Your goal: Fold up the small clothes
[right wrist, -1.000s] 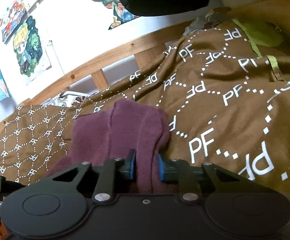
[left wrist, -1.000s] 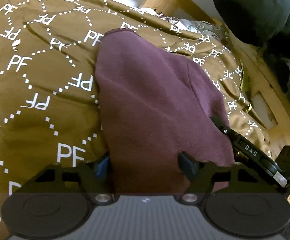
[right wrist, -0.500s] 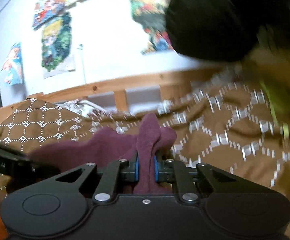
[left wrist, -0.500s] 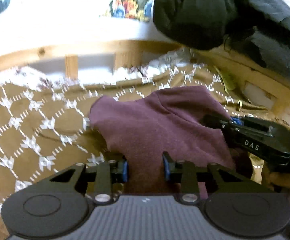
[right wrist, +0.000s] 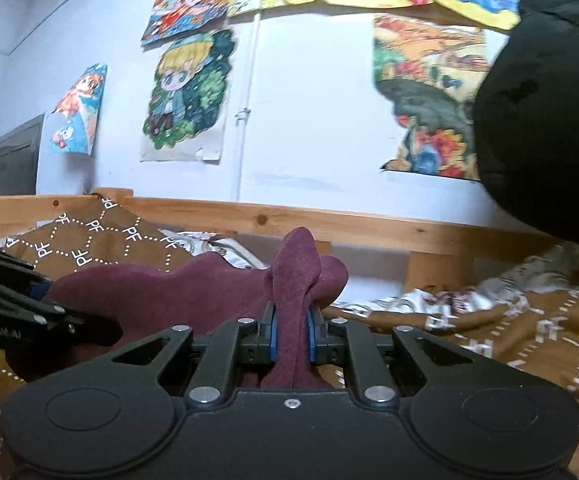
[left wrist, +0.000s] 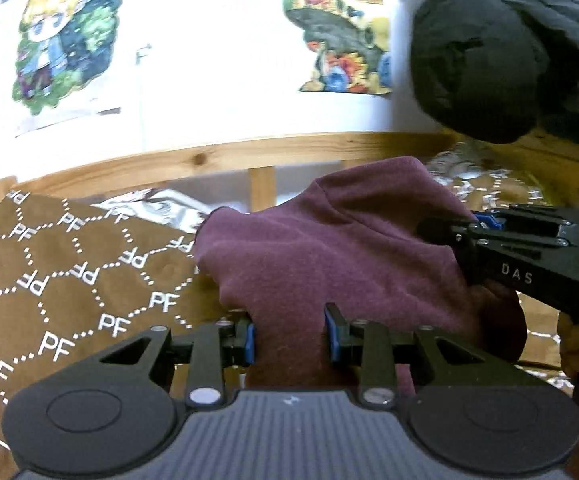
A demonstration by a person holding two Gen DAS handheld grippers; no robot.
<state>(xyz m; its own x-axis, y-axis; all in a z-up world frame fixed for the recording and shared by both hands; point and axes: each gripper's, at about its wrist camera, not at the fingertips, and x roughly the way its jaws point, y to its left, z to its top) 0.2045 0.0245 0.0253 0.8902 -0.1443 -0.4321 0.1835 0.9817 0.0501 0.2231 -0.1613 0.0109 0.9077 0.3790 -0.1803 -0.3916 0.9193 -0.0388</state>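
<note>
**Maroon garment, held at two points above the bedspread**

Item: maroon fleece garment (left wrist: 329,256), small, soft, of uncertain type. Location: lifted clear of the brown "PF" bedspread (left wrist: 69,280), spanning the gap between the two grippers.

Left gripper (left wrist: 289,338): blue pads set fairly wide, a thick fold of cloth bunched between them; whether they truly pinch it or merely bracket it, I cannot tell. Right gripper (right wrist: 289,340): jaws closed on a narrow gathered fold, which stands up above the pads.

Governing relation: the garment's long axis runs from one gripper to the other, roughly level and across the bed, with loose slack sagging between. In the left wrist view the right gripper sits at the cloth's far right edge; in the right wrist view the left gripper lies to the left, low. Neither hand is nearer than the other; each holds one end.

Judgement: any fold must bring one held end toward the other, or lower both onto the bedspread together.

Background: wooden bed rail (right wrist: 329,220), posters (right wrist: 185,92), black padded jacket (right wrist: 549,120).
</note>
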